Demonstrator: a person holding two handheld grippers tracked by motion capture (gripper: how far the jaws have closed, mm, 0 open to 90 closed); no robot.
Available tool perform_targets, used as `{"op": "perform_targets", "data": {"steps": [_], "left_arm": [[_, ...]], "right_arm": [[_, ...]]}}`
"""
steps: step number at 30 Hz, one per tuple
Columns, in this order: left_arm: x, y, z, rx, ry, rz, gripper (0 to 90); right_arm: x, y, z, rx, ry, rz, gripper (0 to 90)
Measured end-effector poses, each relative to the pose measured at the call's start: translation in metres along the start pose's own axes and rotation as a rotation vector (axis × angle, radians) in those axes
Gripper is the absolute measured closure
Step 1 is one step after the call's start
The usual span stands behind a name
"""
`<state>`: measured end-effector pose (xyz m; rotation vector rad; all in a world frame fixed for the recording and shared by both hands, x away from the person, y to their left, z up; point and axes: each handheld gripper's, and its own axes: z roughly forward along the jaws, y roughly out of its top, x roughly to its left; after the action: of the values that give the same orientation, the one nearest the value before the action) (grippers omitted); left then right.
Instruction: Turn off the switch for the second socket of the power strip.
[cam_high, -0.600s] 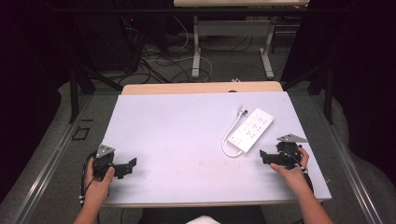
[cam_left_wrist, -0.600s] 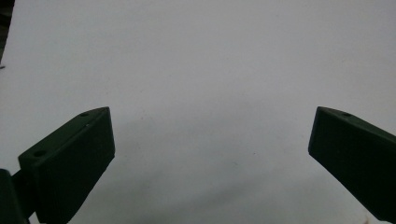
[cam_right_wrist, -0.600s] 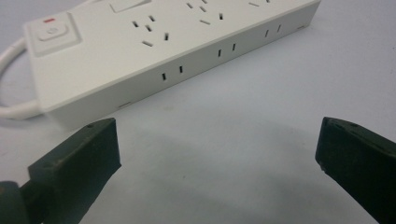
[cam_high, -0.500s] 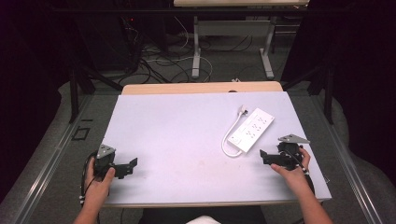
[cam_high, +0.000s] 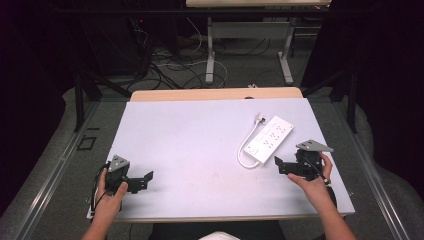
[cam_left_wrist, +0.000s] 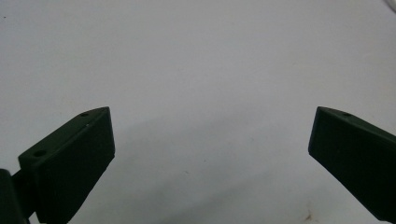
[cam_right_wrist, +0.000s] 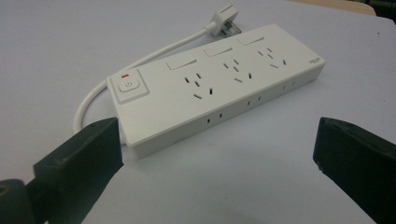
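Right hand-held gripper (cam_high: 281, 165) gapes wide nr power strip (cam_right_wrist: 219, 88) — left hand-held gripper (cam_high: 145, 179) also agape over bare tabletop (cam_high: 200, 145). Prob best: straddle strip's short width squarely — avoid cord (cam_right_wrist: 140, 60).

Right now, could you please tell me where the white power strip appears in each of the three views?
High view: the power strip lies right of centre on the table, ahead of the right gripper.
Left gripper view: it is not in this picture; open jaws over bare table.
Right gripper view: it runs across the upper middle, beyond the open jaws.
Shared landmark: its looped white cord.
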<state>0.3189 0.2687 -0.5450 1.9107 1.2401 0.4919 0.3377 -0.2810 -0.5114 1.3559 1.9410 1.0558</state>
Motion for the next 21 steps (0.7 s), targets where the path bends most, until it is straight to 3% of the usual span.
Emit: {"op": "perform_targets", "data": {"steps": [14, 21], "left_arm": [[-0.003, 0.002, -0.005, -0.022, -0.029, -0.029, 0.2], [-0.004, 0.002, -0.003, -0.028, -0.021, -0.04, 0.2]], "right_arm": [[0.005, 0.026, 0.01, 0.02, 0.009, -0.064, 7.6], [0.006, 0.038, 0.012, 0.028, 0.019, -0.09, 8.9]]}}
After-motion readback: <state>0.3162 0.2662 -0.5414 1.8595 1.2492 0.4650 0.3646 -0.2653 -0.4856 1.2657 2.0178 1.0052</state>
